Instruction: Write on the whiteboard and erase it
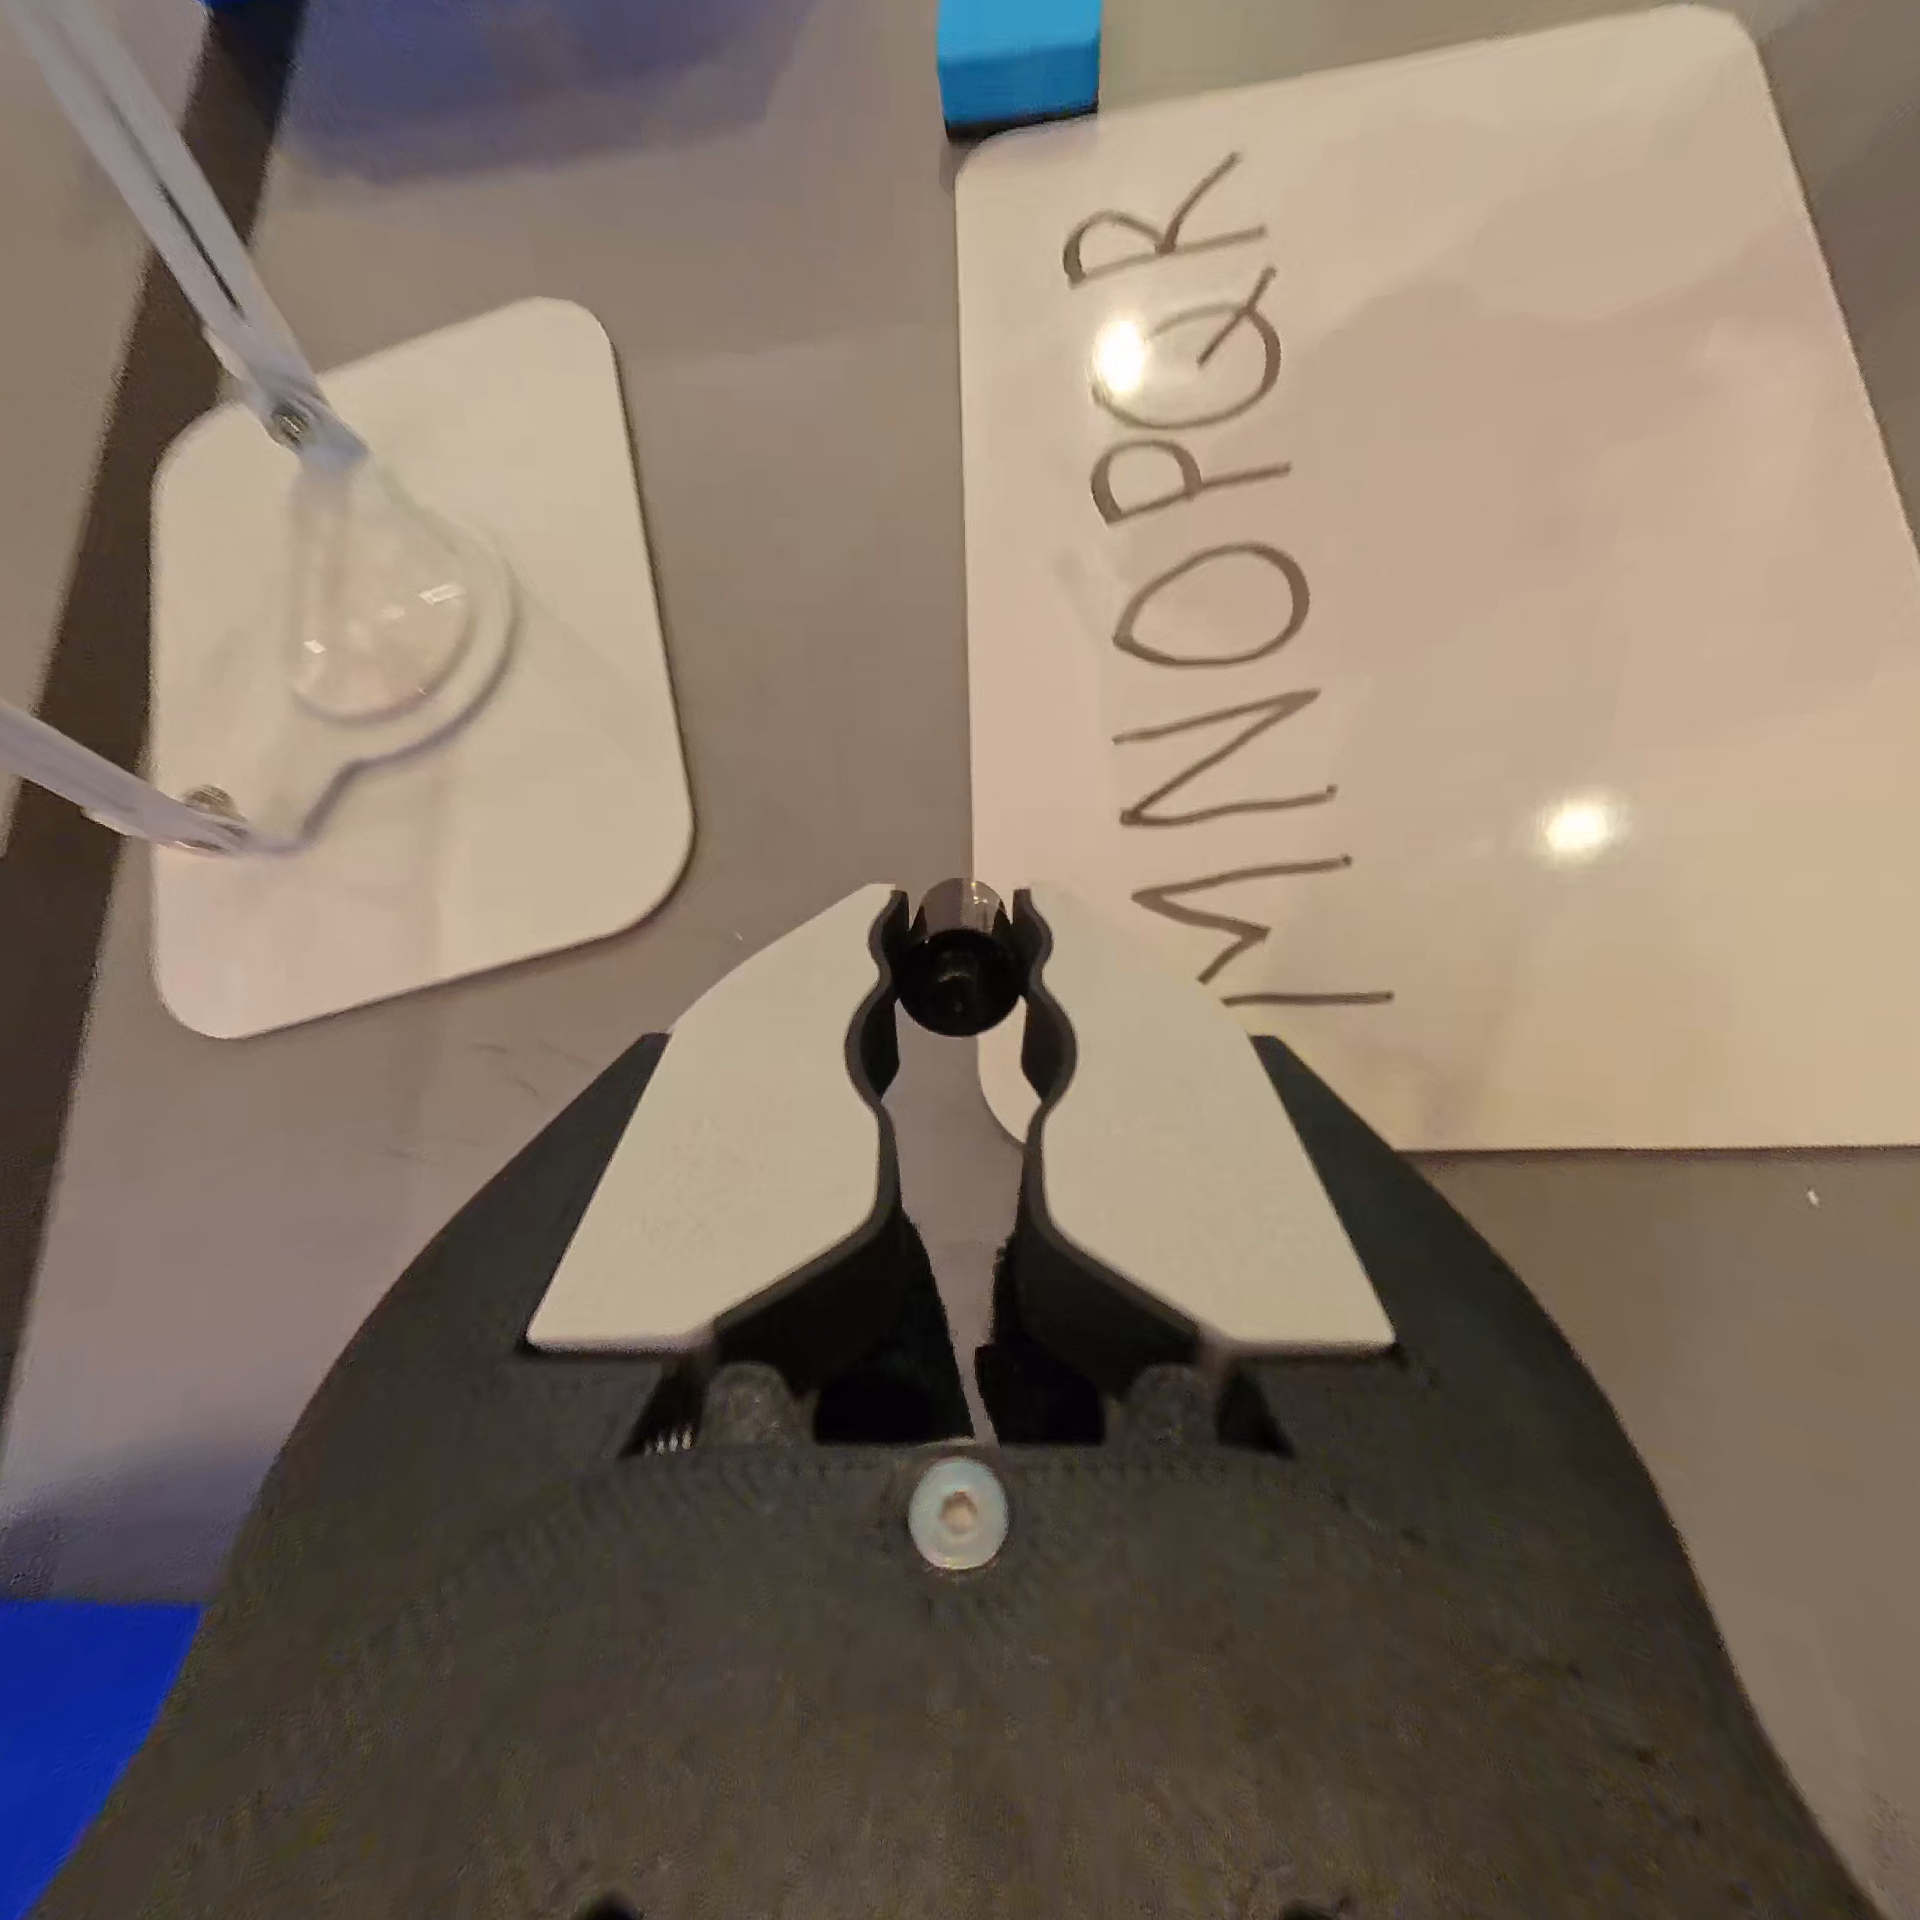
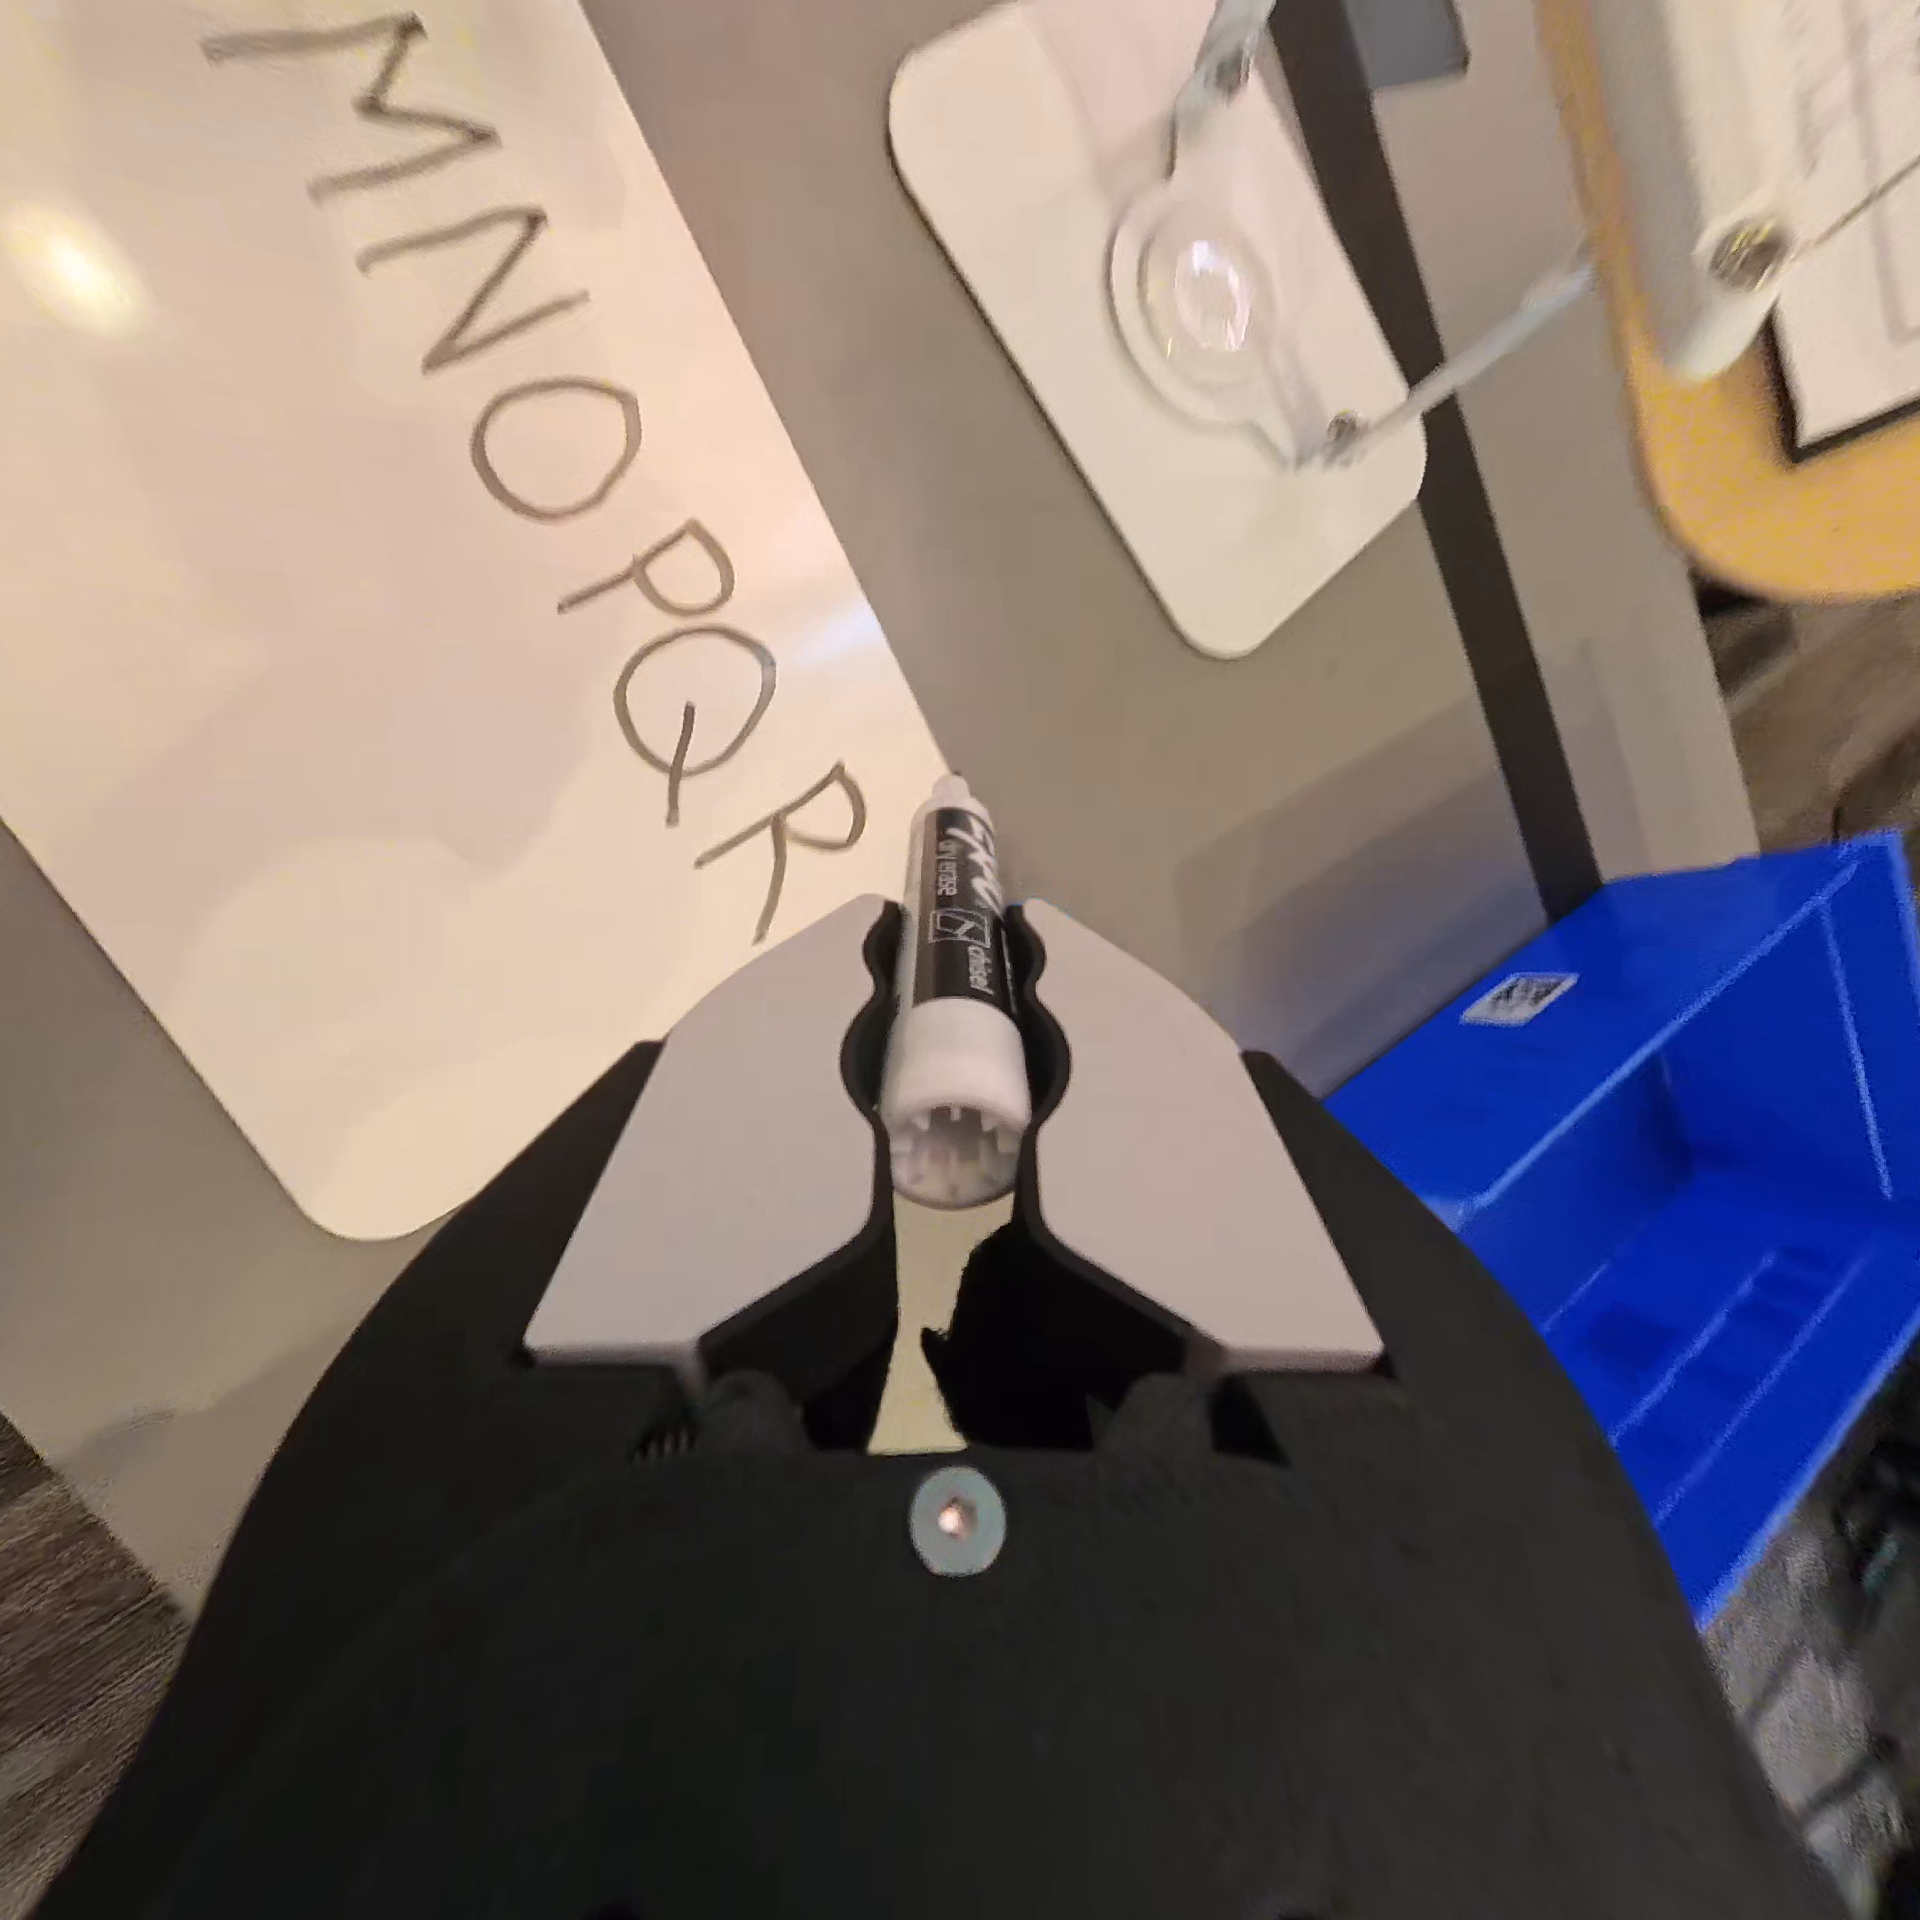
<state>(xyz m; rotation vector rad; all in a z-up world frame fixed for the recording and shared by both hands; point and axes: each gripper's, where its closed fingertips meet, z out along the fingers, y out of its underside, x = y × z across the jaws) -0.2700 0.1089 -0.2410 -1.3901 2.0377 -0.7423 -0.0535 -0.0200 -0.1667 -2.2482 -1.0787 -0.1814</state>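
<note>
The white whiteboard [image 1: 1507,623] lies on the grey table and bears a row of hand-written black letters. My left gripper [image 1: 958,904] is shut on a short black marker cap [image 1: 956,966], seen end-on, just above the board's near left corner. In the right wrist view the whiteboard [image 2: 260,623] lies to the left. My right gripper [image 2: 956,914] is shut on a black and white dry-erase marker [image 2: 956,966]. The marker is uncapped and its tip points forward, at the board's edge just past the last letter.
A small white base plate [image 1: 416,665] with a clear plastic stand sits left of the board; it also shows in the right wrist view [image 2: 1164,343]. A blue block [image 1: 1018,62] lies beyond the board. A blue bin [image 2: 1662,1195] stands off the table's right side. My right fingertips sit around 25 cm from my left ones.
</note>
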